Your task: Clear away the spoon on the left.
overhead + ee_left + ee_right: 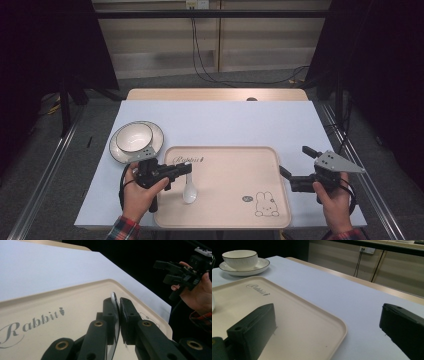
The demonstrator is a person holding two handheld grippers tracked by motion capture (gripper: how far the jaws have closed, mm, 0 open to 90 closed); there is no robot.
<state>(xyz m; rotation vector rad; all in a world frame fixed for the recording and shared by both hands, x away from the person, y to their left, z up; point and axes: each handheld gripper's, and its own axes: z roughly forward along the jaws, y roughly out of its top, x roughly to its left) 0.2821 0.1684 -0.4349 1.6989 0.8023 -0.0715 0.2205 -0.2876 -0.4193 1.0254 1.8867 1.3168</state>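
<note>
The left tongs (186, 168) grip the white spoon (189, 189) by its handle over the beige tray (235, 210), while the right tongs (295, 161) gape wide beside the tray's edge.

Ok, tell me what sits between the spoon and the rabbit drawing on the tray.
Nothing: in the high view, bare tray surface runs from the spoon, held by the left gripper, to the rabbit drawing; a small round mark sits just above that line.

Spoon (115, 315) handle mostly hidden between left gripper (117, 307) fingers (127, 315); spoon bowl cut off at right gripper view's left edge.
</note>
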